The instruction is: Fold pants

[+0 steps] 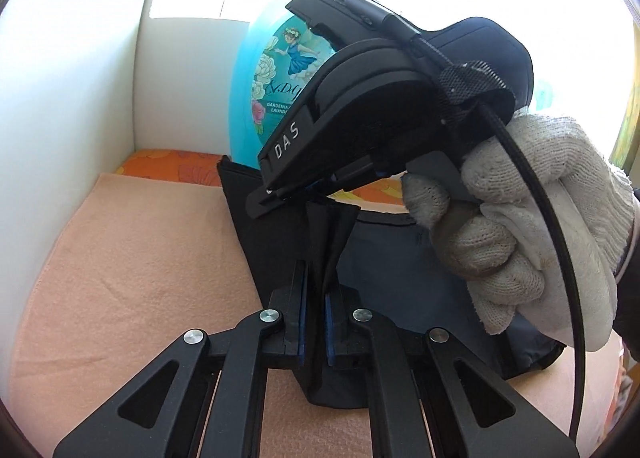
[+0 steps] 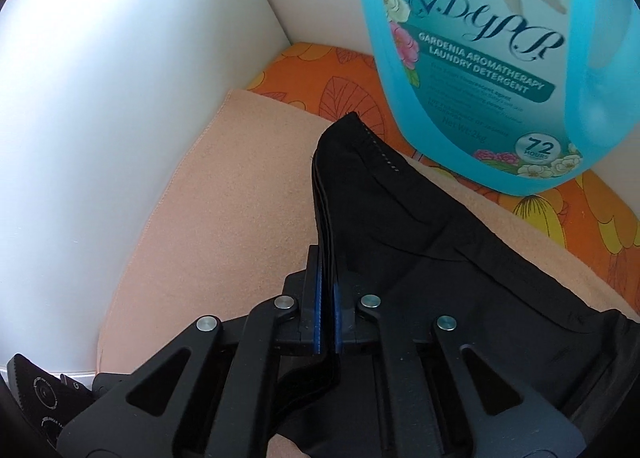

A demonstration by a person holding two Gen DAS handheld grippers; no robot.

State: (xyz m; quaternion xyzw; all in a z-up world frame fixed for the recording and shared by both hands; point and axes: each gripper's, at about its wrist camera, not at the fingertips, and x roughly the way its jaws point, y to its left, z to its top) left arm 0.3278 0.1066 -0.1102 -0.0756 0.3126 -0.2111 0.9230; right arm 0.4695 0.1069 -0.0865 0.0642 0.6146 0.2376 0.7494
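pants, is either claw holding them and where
Both. The left claw pinches a raised fold of the black pants; the right claw clamps their stacked folded edge.

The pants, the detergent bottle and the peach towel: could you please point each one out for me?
Pants (image 2: 460,278): right wrist view, flat black panel right of the fingers.
Detergent bottle (image 2: 480,70): right wrist view, its printed label.
Peach towel (image 1: 140,258): left wrist view, bare stretch left of the pants.

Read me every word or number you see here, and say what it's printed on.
"GARDENIA AROMATHERAPY LAUNDRY DETERGENT": label of the translucent blue plastic detergent bottle
"72 HOURS": round badge on that label
"DAS": black right hand-held gripper
Script brand name and small print, including the net weight: not legible.
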